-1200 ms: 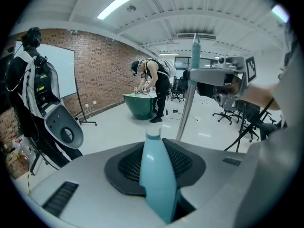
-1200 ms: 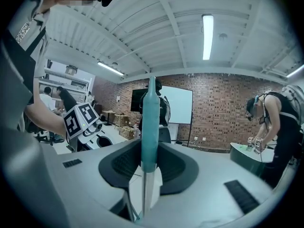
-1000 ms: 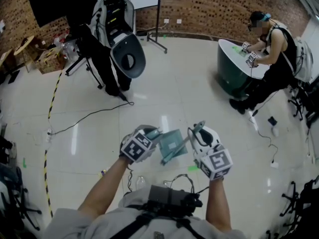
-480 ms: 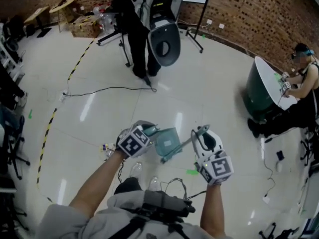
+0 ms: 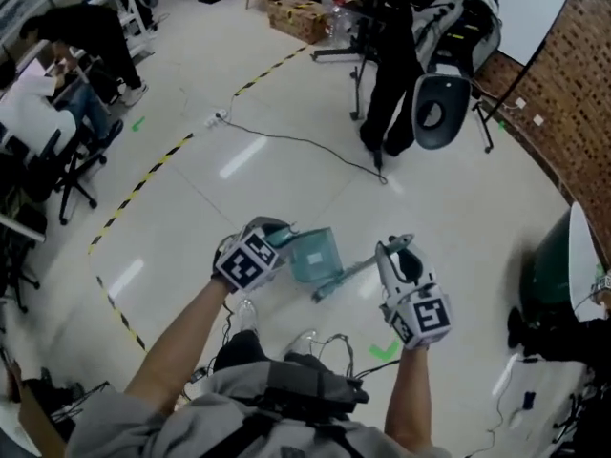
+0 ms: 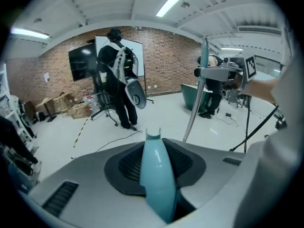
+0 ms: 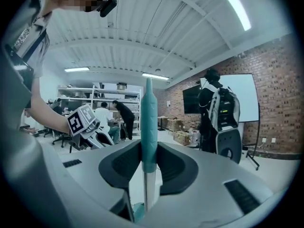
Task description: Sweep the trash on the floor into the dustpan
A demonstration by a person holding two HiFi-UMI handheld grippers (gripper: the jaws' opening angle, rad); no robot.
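In the head view my left gripper (image 5: 277,246) is shut on the handle of a teal dustpan (image 5: 313,254), held in the air in front of me. In the left gripper view that handle (image 6: 156,175) stands between the jaws. My right gripper (image 5: 389,256) is shut on a broom handle (image 5: 346,277) that slants down toward the dustpan. The right gripper view shows the broom's teal grip (image 7: 148,122) clamped upright and my left gripper (image 7: 83,120) to the left. Small pale objects (image 5: 246,310) lie on the floor by my feet; I cannot tell what they are.
A person in black with a backpack (image 5: 420,55) stands at the top right over a floor cable (image 5: 296,141). Yellow-black tape (image 5: 143,184) crosses the tiles. A green round table (image 5: 563,265) is at the right edge; seated people (image 5: 57,93) and chairs are at the left.
The whole view has swung: the standing person went from top left to top right, and the seated people at the left came into view. Both grippers keep the dustpan and broom.
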